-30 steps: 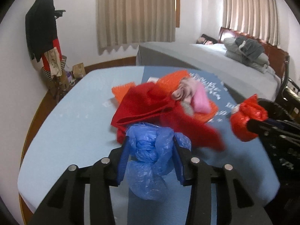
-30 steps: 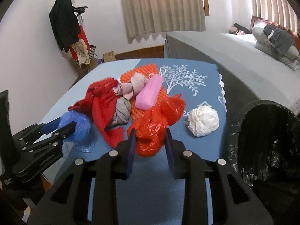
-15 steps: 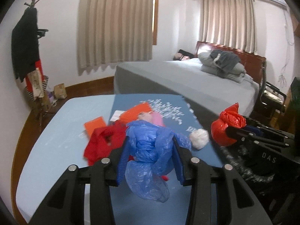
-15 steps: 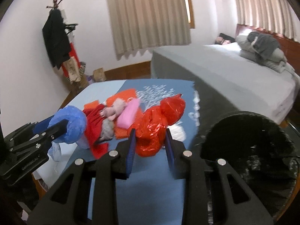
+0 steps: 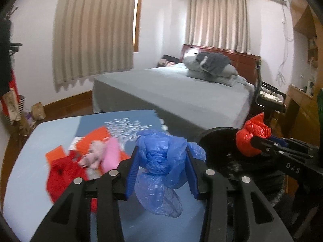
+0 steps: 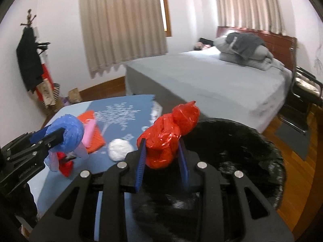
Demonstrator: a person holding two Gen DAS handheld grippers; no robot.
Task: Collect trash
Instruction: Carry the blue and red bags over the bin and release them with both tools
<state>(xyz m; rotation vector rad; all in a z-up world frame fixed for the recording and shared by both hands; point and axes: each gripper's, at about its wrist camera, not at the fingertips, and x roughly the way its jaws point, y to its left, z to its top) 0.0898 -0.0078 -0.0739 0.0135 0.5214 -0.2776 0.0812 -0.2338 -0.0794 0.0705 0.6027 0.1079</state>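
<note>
Fingers pinch red bag btwn them, over bin

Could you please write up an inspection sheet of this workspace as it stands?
Surface: table, light blue cover, darker blue printed cloth.
Job's things: blue bag and red bag both held; white wad on table; black bin beside it.
Clutter: red cloth, pink items, orange mat.
Grippers: left gripper and right gripper both clamped.
Cables: cords on the far wall.
Surroundings: bed, curtains, coat rack.
</note>
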